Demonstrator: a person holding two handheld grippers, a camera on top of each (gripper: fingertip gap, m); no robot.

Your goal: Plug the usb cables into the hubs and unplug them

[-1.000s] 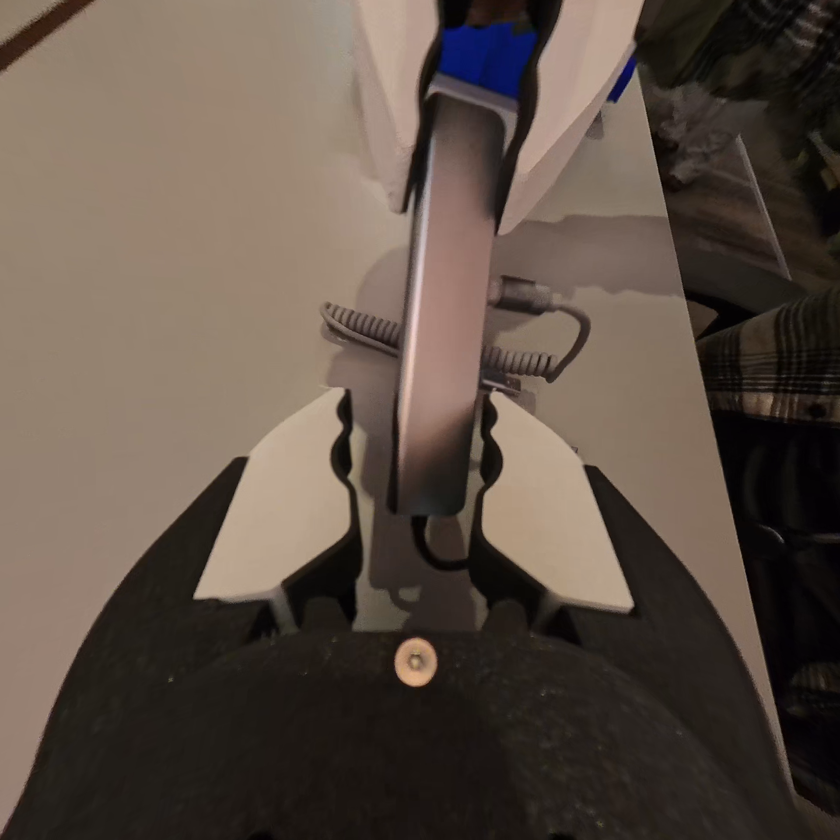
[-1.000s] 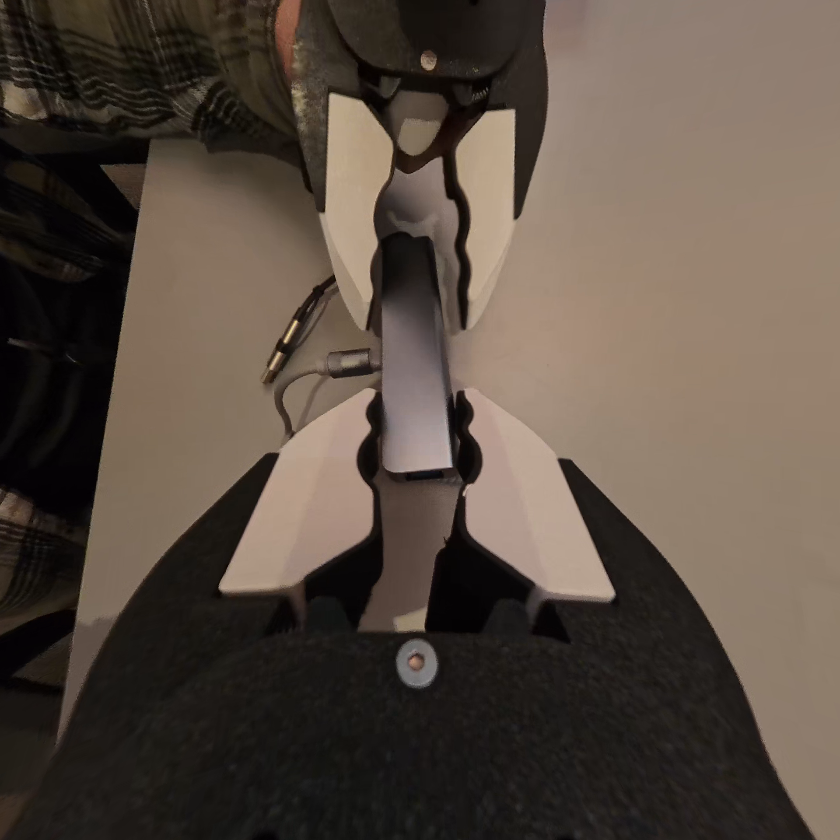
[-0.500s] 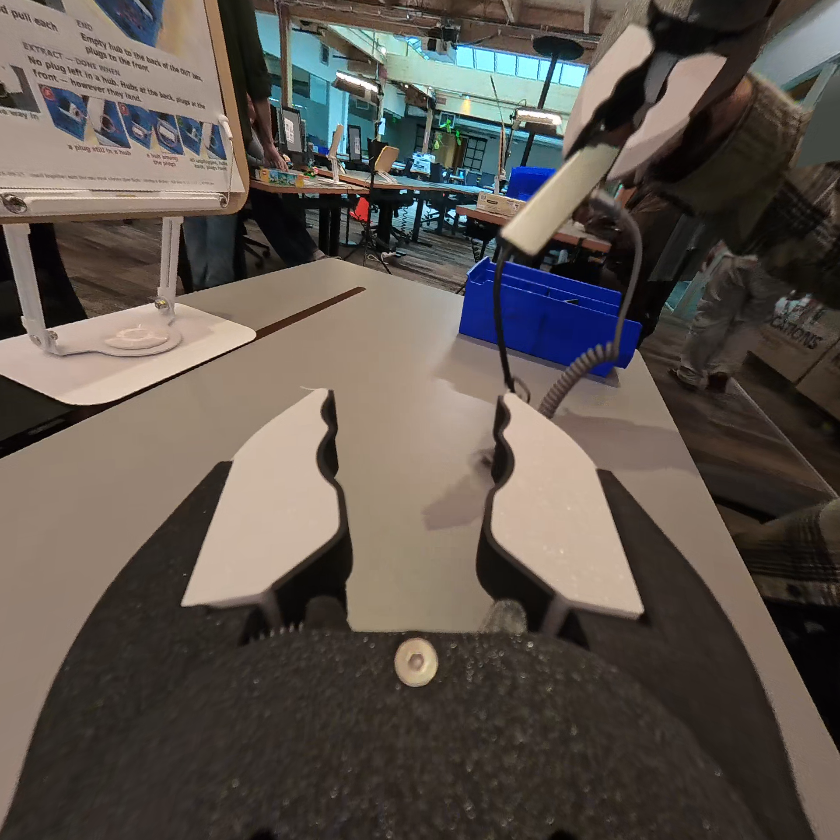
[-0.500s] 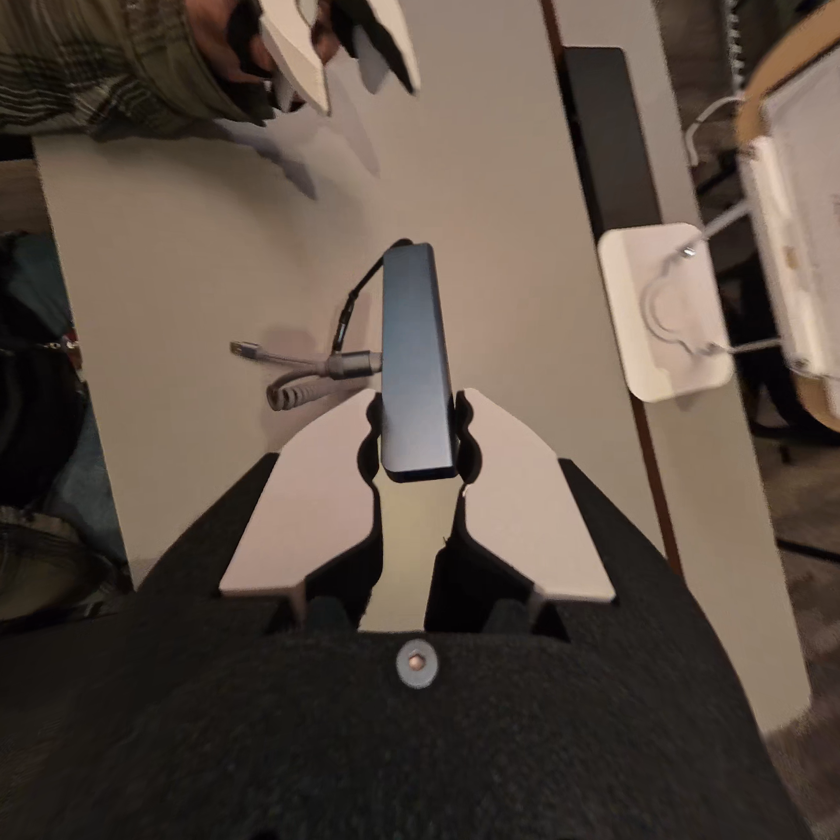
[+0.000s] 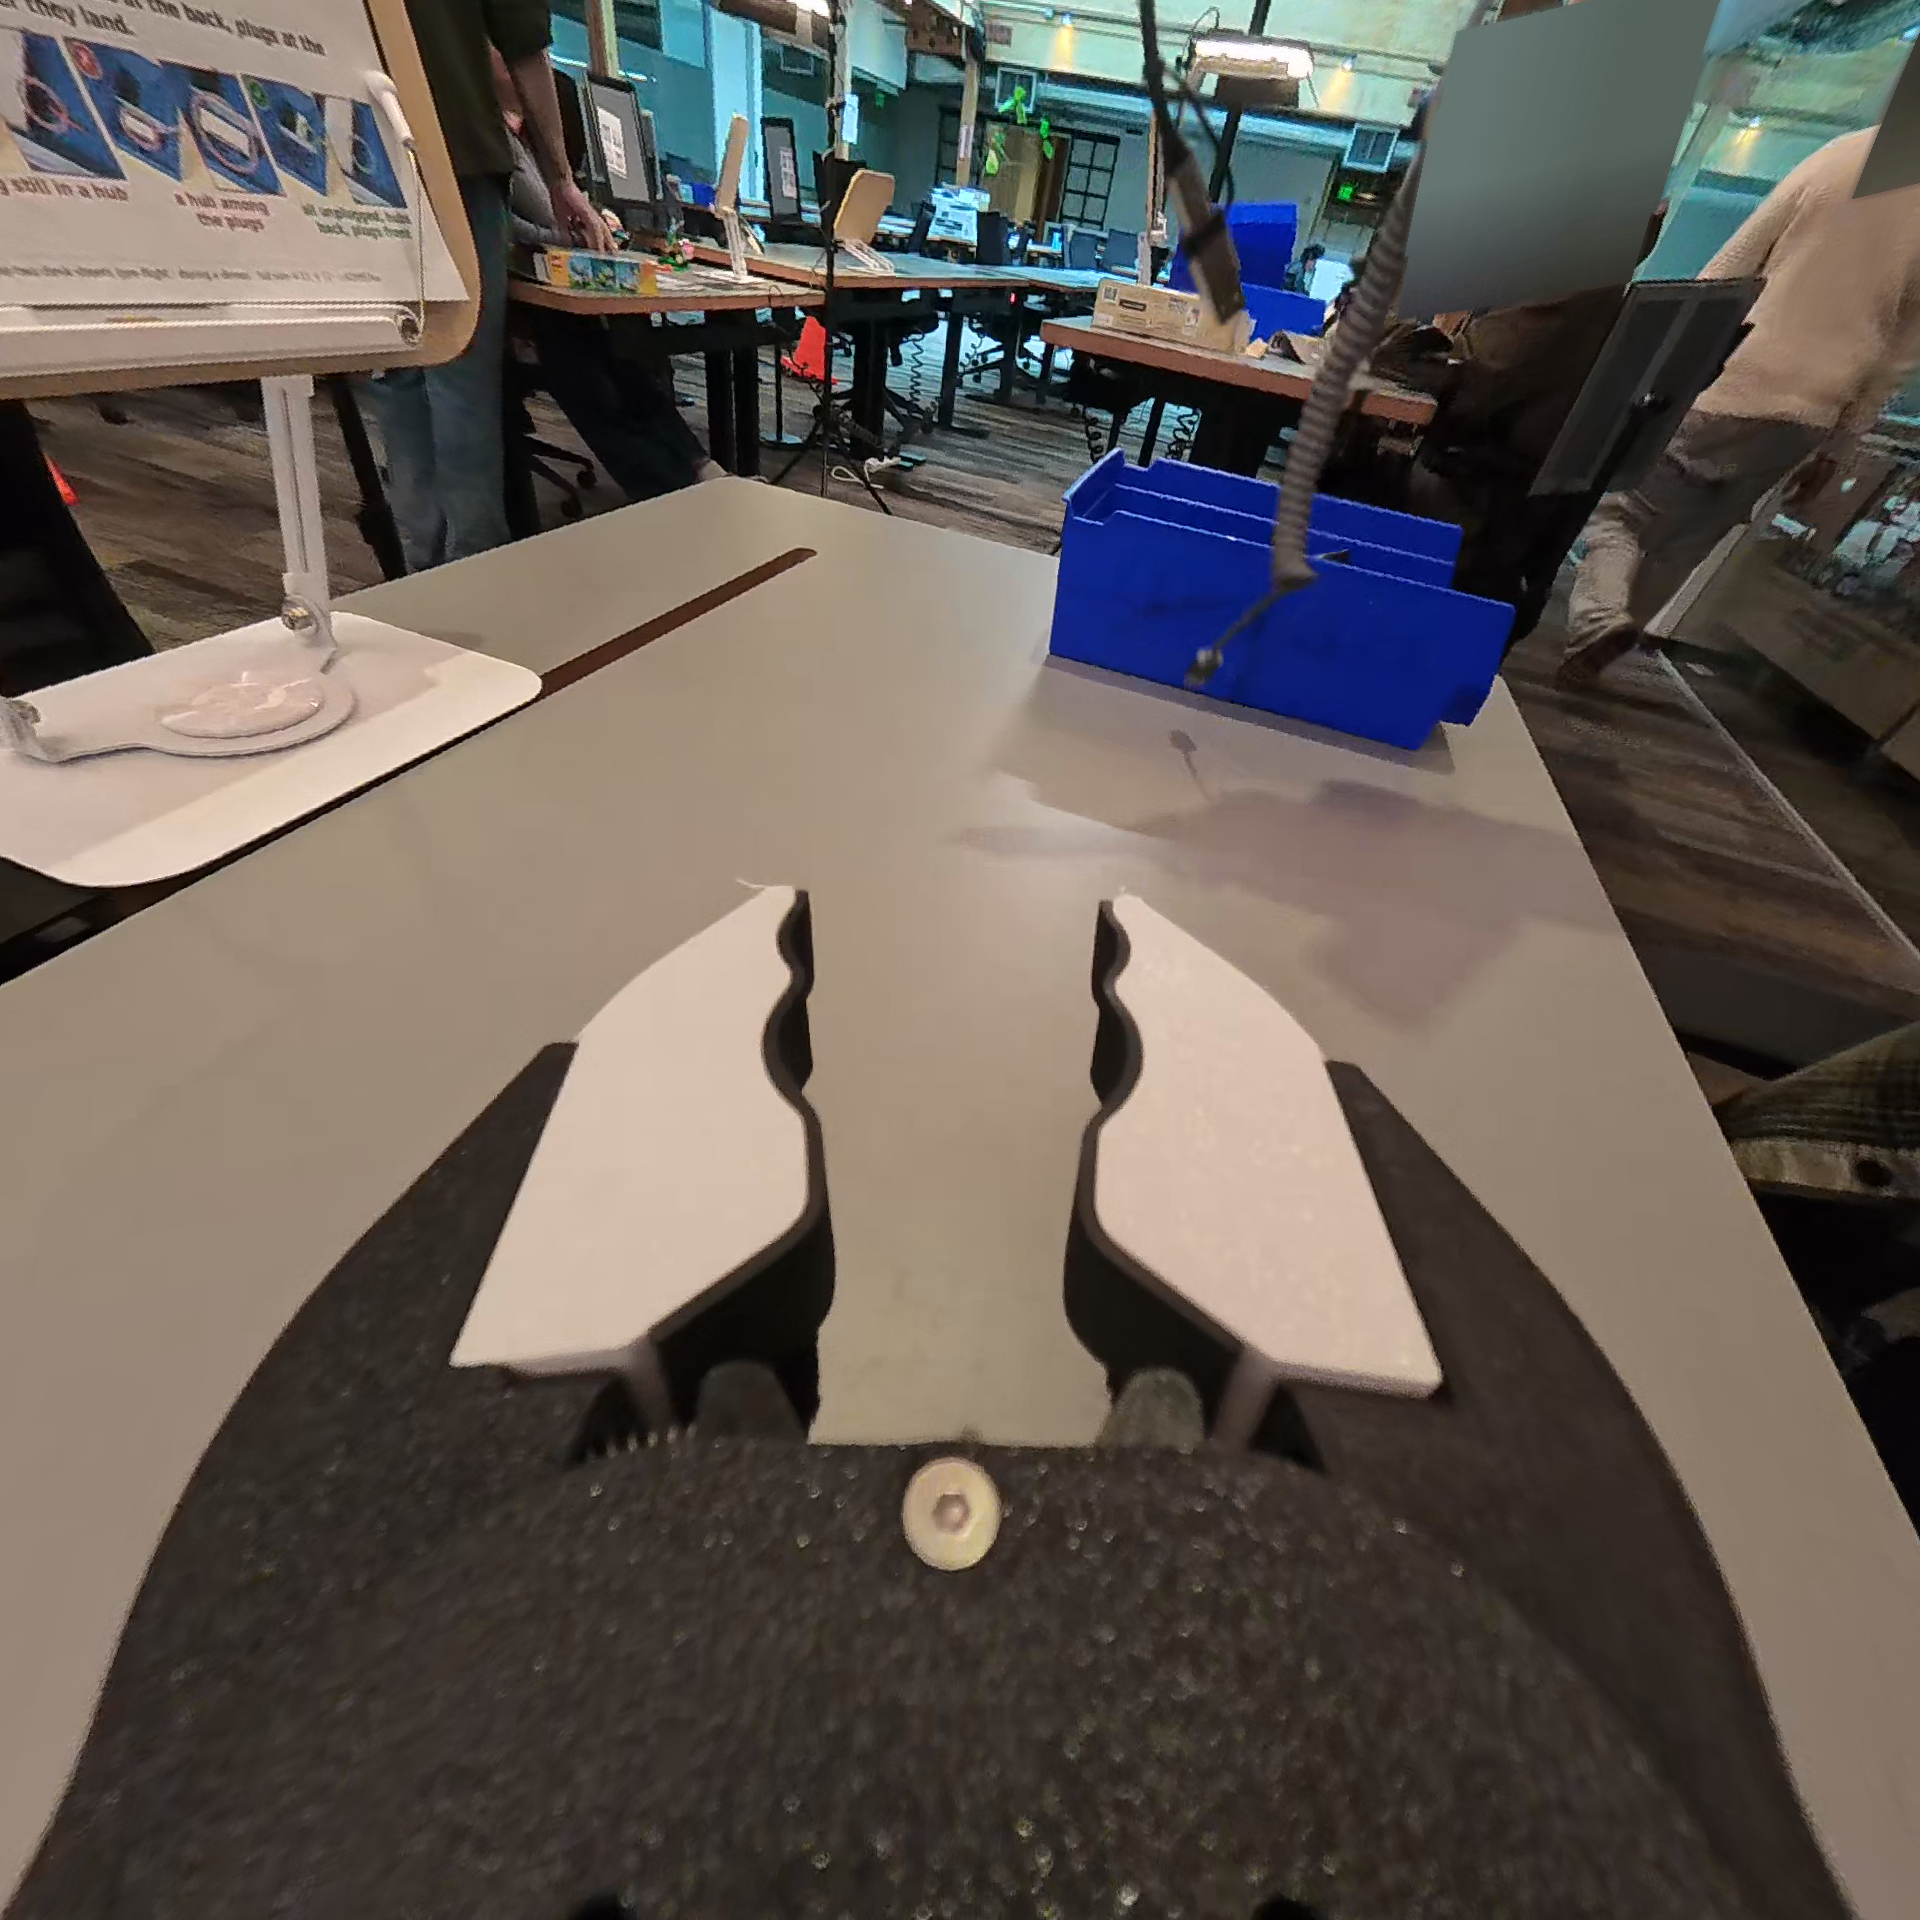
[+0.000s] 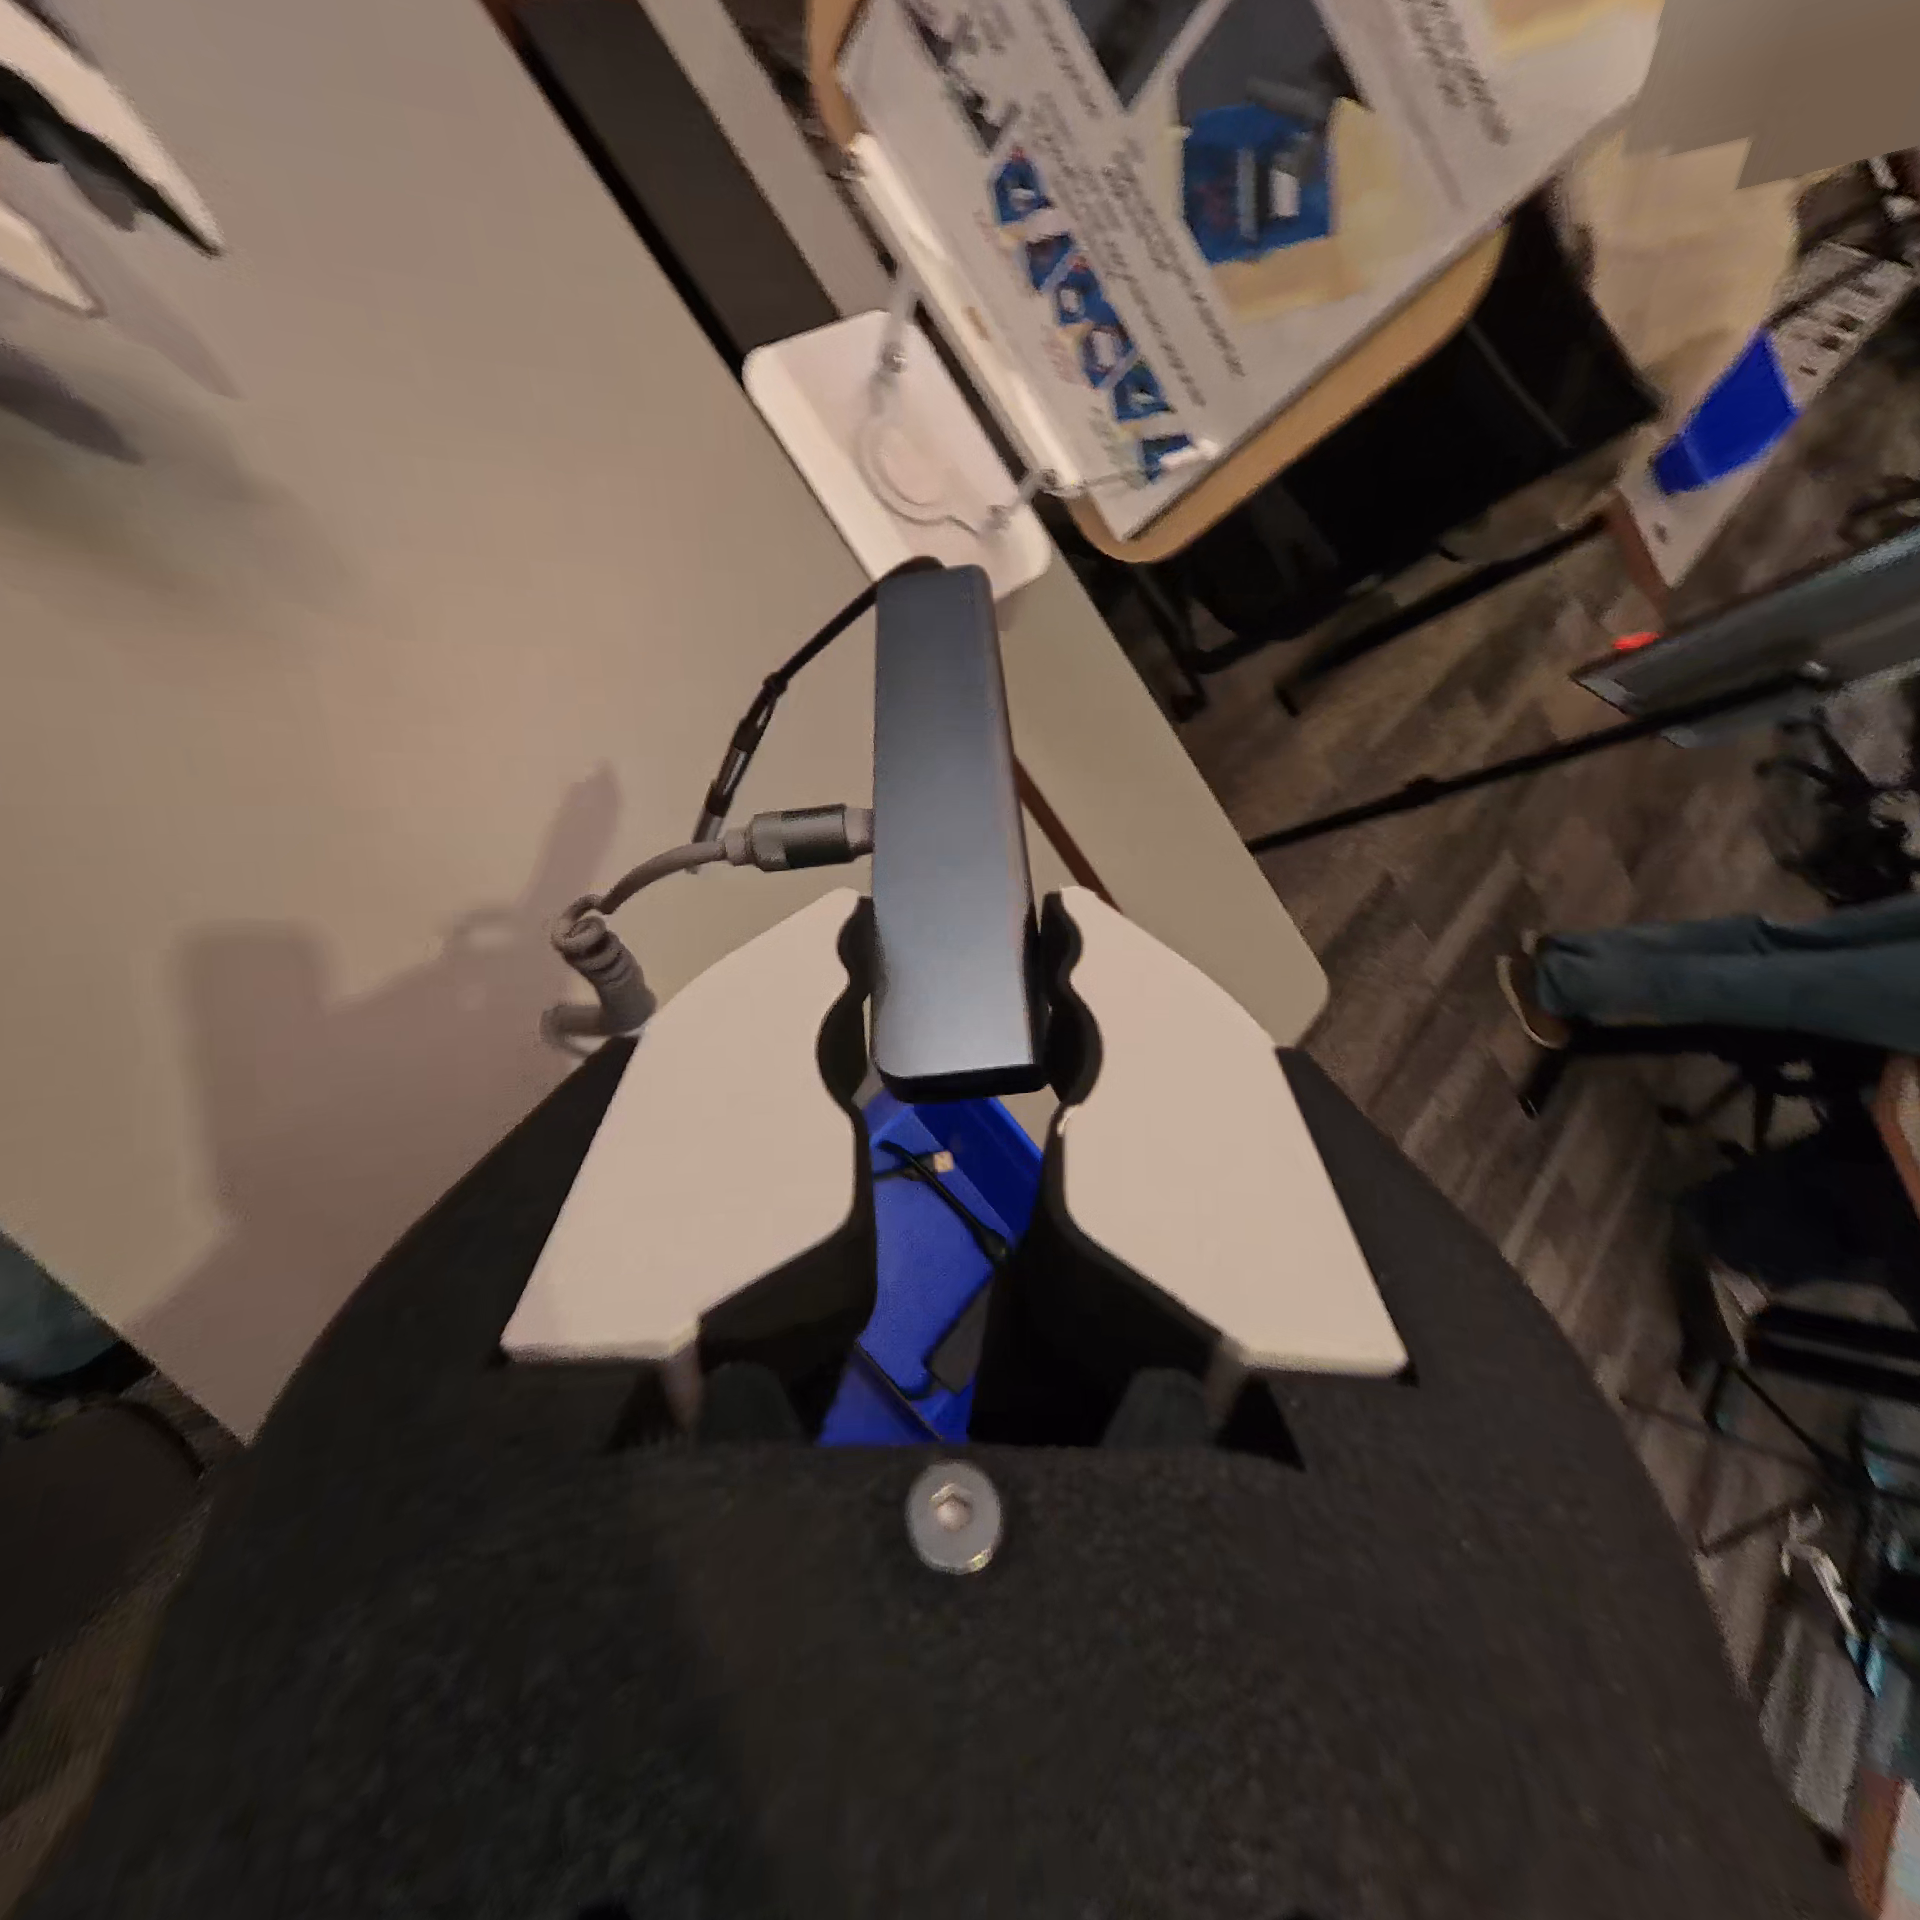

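Observation:
My right gripper [image 6: 951,920] is shut on a dark grey USB hub [image 6: 948,831] and holds it high above the table, over a blue bin [image 6: 925,1236]. A grey coiled cable [image 6: 805,836] is plugged into the hub's left side. The hub's own black lead [image 6: 758,717] hangs off its far end. In the left wrist view the coiled cable [image 5: 1314,416] and the black lead [image 5: 1195,197] dangle from above over the blue bin [image 5: 1278,613]. My left gripper [image 5: 951,909] is open and empty, low over the grey table [image 5: 623,935].
A white stand [image 5: 239,727] carrying an instruction board [image 5: 208,156] sits at the table's left. The bin stands at the far right edge of the table. Desks, chairs and people fill the room behind. The table's right edge drops to the floor. My right fingertips sit around 45 cm from my left ones.
My left gripper let go of the hub and drew back low over the table. My right gripper lifted the hub with the cable plugged in and carried it over the blue bin.

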